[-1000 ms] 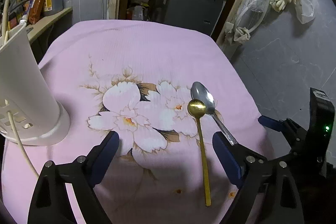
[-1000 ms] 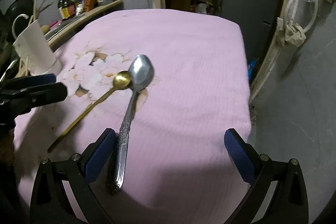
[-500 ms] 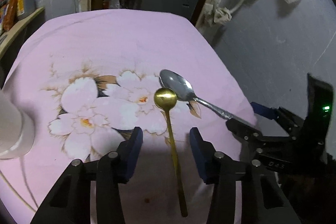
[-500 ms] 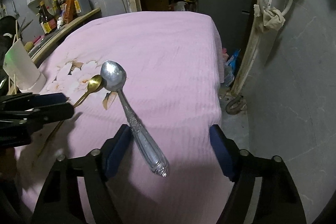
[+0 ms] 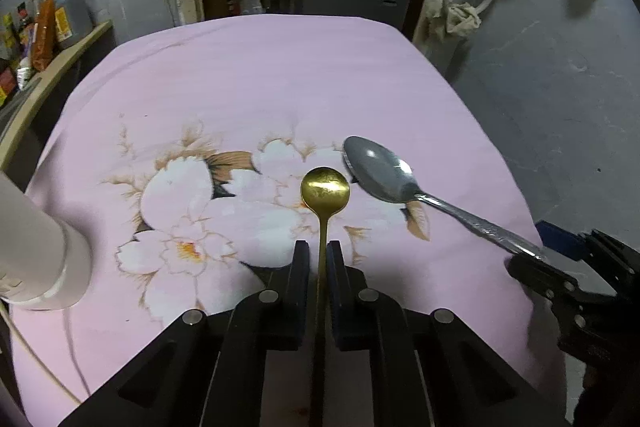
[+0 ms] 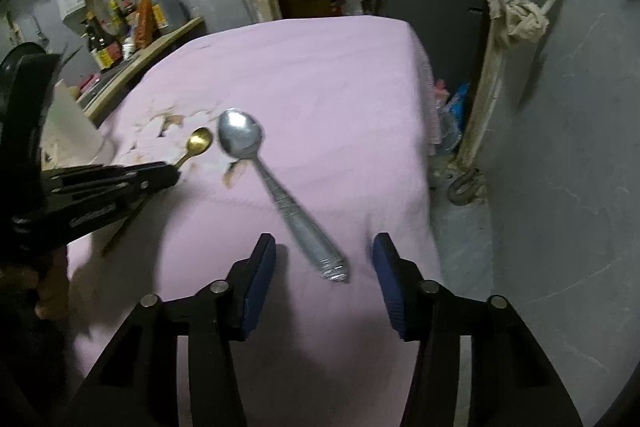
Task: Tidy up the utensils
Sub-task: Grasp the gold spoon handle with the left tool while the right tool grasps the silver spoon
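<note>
A gold spoon [image 5: 325, 191] lies on the pink flowered cloth [image 5: 260, 75], bowl pointing away. My left gripper [image 5: 319, 255] is closing, its pads pressing both sides of the thin handle. In the right wrist view the same gripper [image 6: 172, 173] covers the gold spoon [image 6: 199, 141] at mid-handle. A silver spoon [image 6: 280, 195] lies slanted beside it. My right gripper [image 6: 324, 251] is closing with the end of the silver handle between its blue pads [image 6: 262, 267], which stand apart from it. The left wrist view shows the silver spoon [image 5: 380, 171] and the right gripper [image 5: 536, 253] at its handle end.
A white utensil holder [image 5: 44, 259] stands at the cloth's left edge, also the white holder [image 6: 72, 131] behind my left gripper. Bottles [image 6: 120, 31] line a wooden shelf at the far left. The table's right edge [image 6: 424, 147] drops to grey floor.
My left gripper slid over the gold spoon and shut on its handle. My right gripper narrowed around the silver handle's end, and the silver spoon now lies more slanted in that view.
</note>
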{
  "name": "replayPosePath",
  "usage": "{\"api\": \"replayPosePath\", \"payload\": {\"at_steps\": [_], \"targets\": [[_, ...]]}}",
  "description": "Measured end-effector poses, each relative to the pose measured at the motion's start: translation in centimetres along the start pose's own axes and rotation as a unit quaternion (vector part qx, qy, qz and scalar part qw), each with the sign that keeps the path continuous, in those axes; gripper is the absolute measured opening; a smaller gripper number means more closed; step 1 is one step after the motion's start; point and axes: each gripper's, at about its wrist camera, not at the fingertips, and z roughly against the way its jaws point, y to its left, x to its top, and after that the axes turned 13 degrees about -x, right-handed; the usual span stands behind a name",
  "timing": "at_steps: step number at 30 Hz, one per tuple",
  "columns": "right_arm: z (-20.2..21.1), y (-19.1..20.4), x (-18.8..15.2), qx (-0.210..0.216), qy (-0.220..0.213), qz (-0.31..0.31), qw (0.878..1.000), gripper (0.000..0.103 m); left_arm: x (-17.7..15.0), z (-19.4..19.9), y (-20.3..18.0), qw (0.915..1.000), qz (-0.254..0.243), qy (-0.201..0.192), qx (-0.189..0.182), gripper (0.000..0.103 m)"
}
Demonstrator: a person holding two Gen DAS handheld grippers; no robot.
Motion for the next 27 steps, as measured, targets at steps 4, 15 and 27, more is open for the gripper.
{"api": "replayPosePath", "payload": {"at_steps": [4, 15, 27], "targets": [[0.2, 0.3, 0.2, 0.020, 0.005, -0.001, 1.000, 0.045, -0.1, 0.4, 0.7, 0.9999, 0.016, 0.000, 0.007, 0.007], [-2.6, 1.5, 3.8, 0.075, -0.001, 0.035, 0.997, 0.045, -0.8, 1.6, 2.4, 0.9986, 0.051, -0.009, 0.013, 0.006], [-6.9, 5.9, 10.6, 0.130, 0.012, 0.177, 0.975, 0.045, -0.2, 1.3, 2.5, 0.9985, 0.050, 0.000, 0.021, 0.006]]}}
